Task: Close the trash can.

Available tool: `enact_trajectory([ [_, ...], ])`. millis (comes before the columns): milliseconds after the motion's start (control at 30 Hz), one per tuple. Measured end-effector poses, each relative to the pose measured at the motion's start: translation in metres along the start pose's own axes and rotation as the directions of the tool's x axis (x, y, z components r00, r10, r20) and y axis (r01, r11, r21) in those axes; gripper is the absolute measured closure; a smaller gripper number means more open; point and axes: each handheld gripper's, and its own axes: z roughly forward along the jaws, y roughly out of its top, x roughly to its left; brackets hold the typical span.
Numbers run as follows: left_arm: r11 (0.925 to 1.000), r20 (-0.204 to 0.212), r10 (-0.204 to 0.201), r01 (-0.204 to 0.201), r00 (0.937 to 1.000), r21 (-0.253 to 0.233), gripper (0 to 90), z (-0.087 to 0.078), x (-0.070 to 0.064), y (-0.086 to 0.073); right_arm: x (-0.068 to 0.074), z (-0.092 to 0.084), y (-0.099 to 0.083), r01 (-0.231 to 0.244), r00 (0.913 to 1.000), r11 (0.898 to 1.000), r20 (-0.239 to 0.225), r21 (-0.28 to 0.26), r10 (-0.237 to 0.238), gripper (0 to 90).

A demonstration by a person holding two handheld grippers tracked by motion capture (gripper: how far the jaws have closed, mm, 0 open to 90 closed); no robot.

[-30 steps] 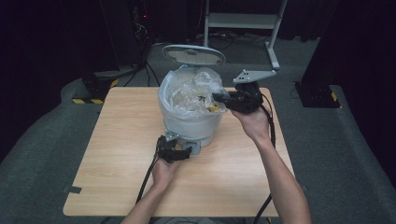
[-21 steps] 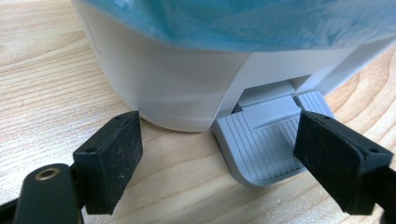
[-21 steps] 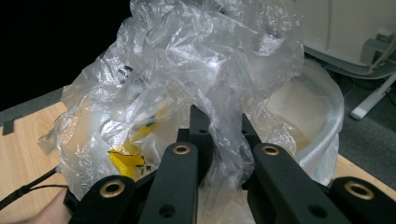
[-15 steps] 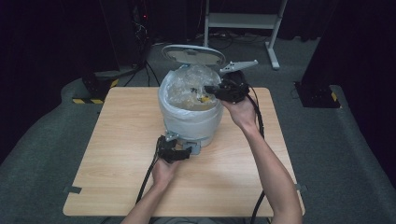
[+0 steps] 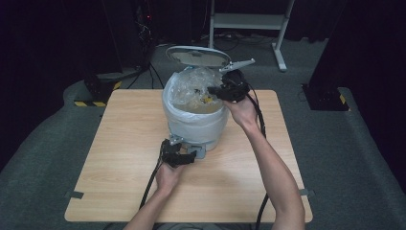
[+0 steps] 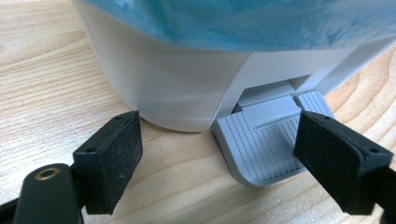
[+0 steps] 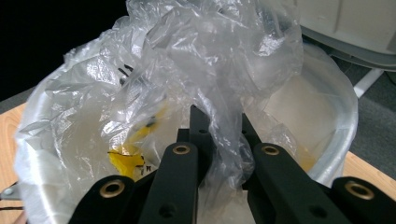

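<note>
Table (image 5: 119, 158): light wood; a white pedal bin (image 5: 194, 122) stands near its middle, toward the far side.
Bin lid (image 5: 198, 56): tipped up and open at the back.
Clear plastic bag (image 7: 187, 70): lines the bin, crumpled and bunched up above the rim; its lower part is out of sight inside the bin.
Yellow scrap (image 7: 126, 161): seen through the plastic, blurred, what it is cannot be told.
Right gripper (image 7: 219, 135): at the bin's rim, jaws pinched narrowly on a fold of the bag; the tips are veiled by plastic.
Left gripper (image 6: 224, 158): low on the table at the bin's base, jaws wide apart, one either side of the grey ribbed foot pedal (image 6: 266, 144); whether they touch it is unclear.
</note>
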Motion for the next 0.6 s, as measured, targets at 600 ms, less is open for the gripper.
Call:
enact_trajectory([
  [600, 1.0, -0.002, 0.003, -0.003, 1.0, -0.001, 15.5, 0.0, 0.0, 0.0, -0.002, 0.031, 0.001, -0.024, 0.9997, 0.992, -0.001, 0.127, 0.024, 83.7],
])
